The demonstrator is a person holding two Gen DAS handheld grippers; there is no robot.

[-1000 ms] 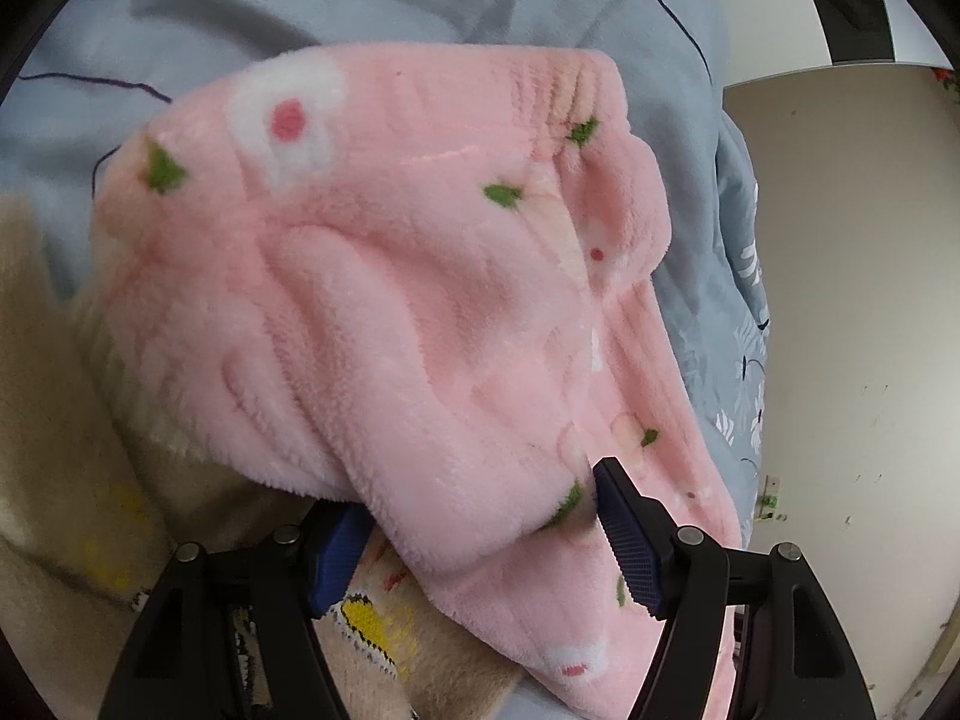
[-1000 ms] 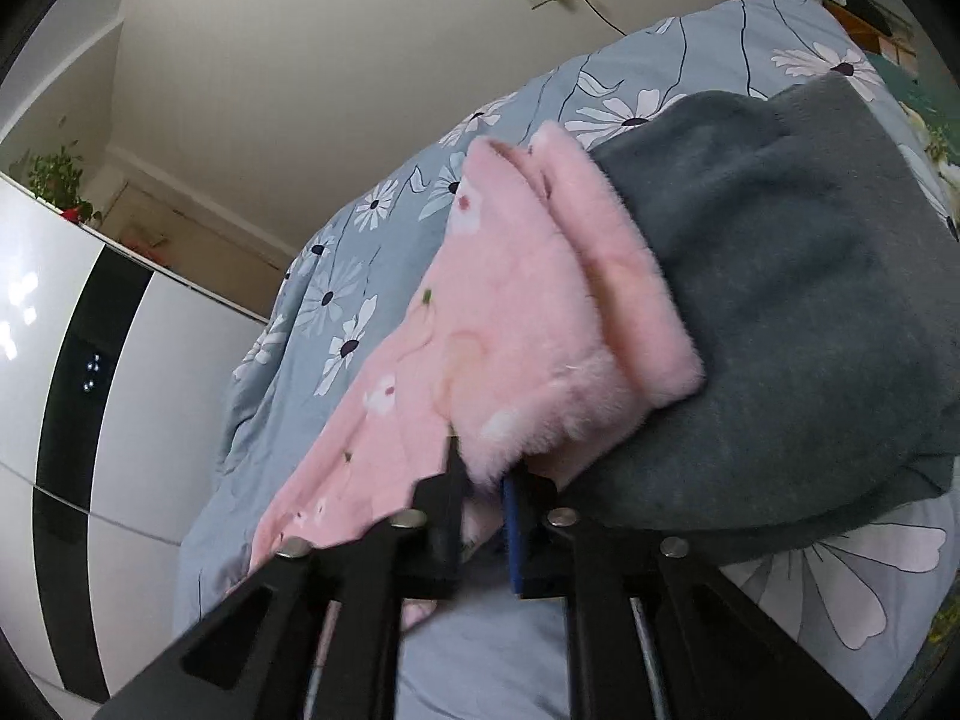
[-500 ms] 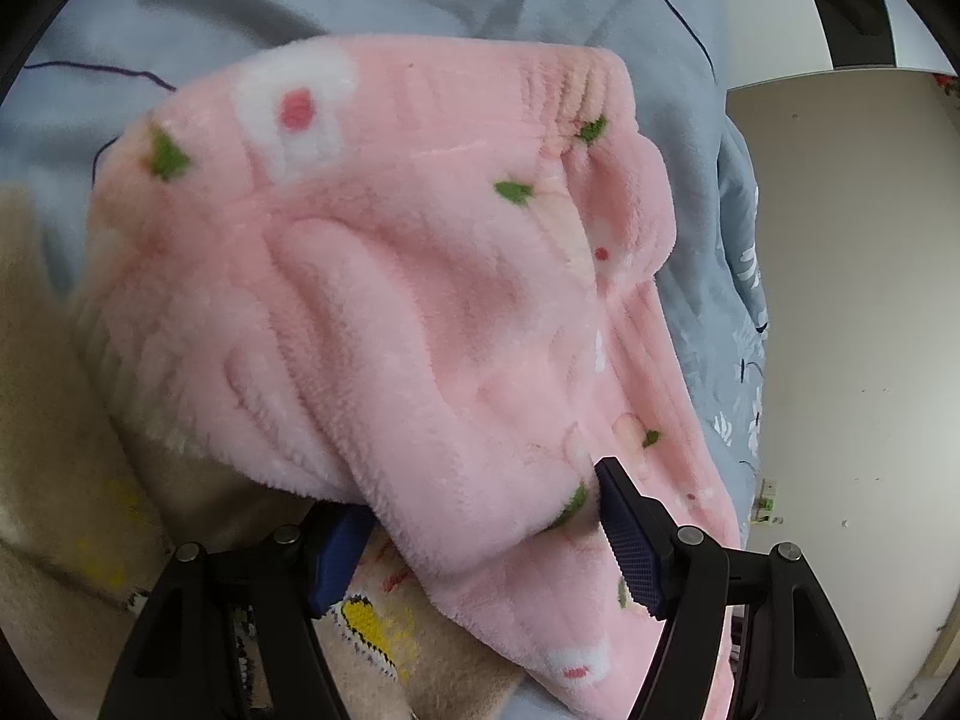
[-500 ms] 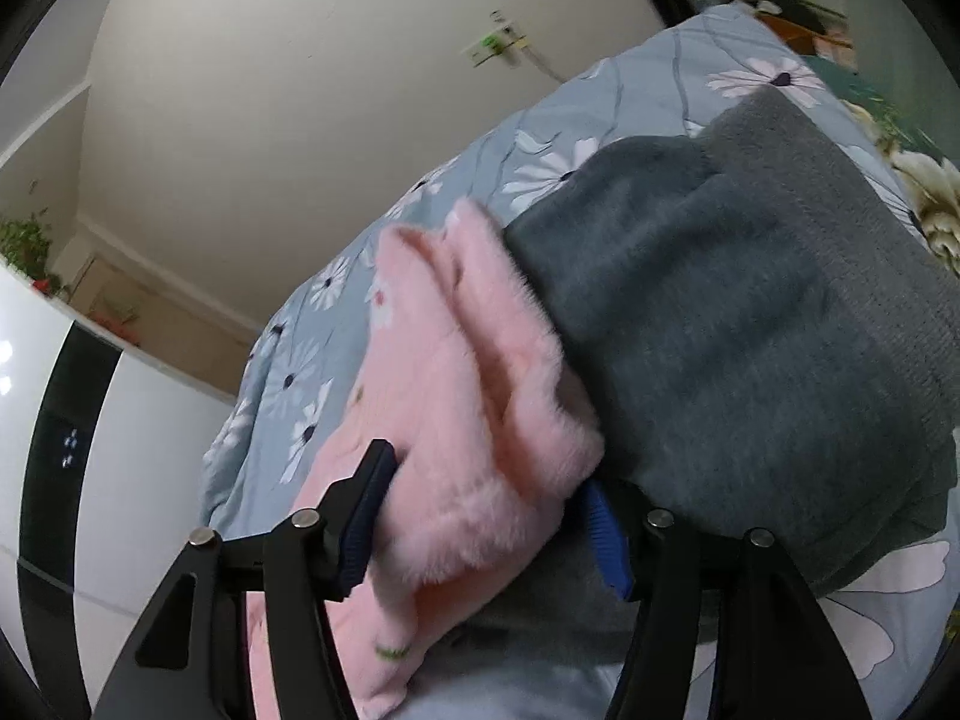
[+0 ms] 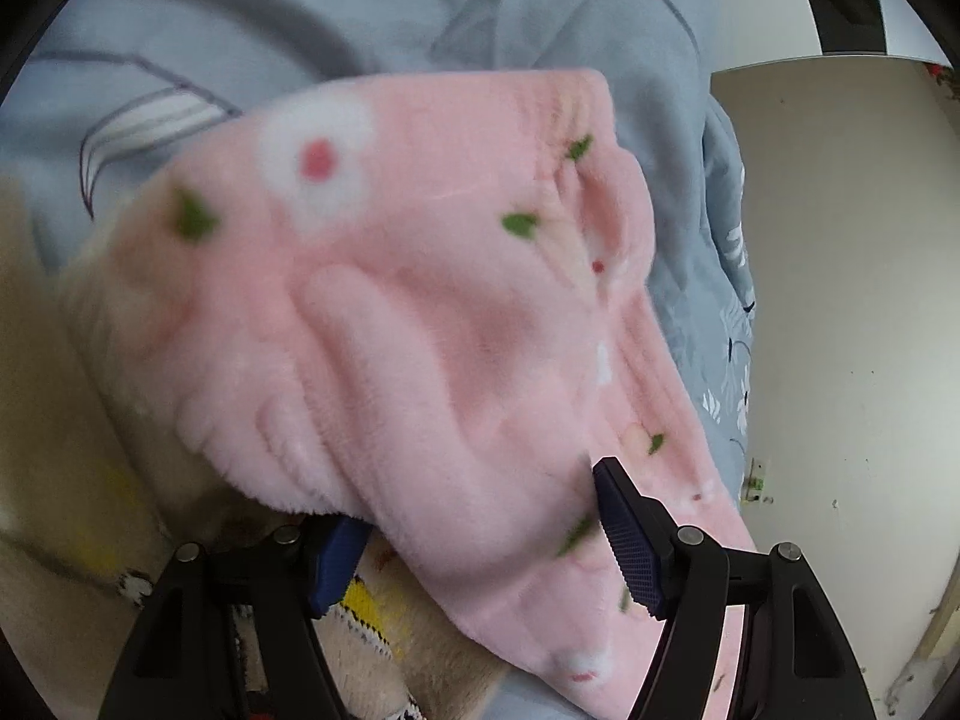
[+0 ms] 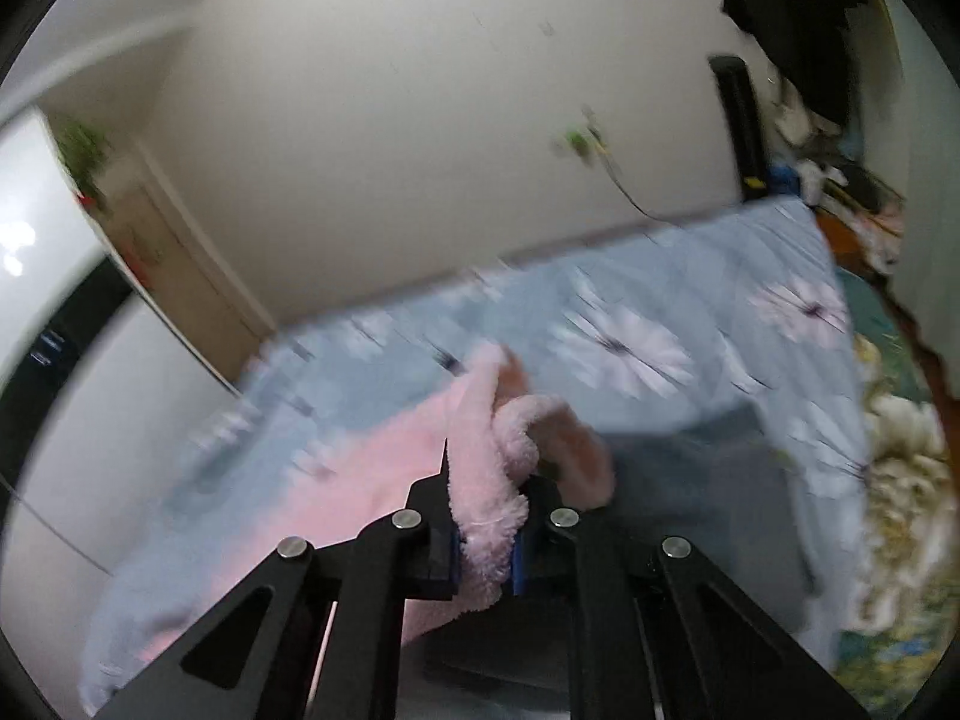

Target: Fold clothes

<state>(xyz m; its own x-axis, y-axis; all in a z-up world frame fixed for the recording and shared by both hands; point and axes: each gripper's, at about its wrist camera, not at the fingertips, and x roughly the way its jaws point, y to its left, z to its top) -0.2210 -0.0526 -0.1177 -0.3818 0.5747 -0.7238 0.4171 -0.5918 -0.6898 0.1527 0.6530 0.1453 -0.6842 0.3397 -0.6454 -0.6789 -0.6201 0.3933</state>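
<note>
pink fleece garment (image 5: 432, 324) soft with blur in left wrist view, print smeared; lower edge cut off by frame bottom. left gripper (image 5: 480, 534) left pad mostly buried under fleece, so grip unclear. beige knit item (image 5: 72, 480) cut off at left and bottom edges, pattern unreadable. right wrist view motion-blurred: floral bedsheet (image 6: 630, 354) streaked, grey garment (image 6: 708, 498) edges indistinct. right gripper (image 6: 486, 558) pad faces hidden by fleece pinched between them. wall outlet (image 6: 579, 141) smeared. dark clothing (image 6: 798, 18) cut off at top.
</note>
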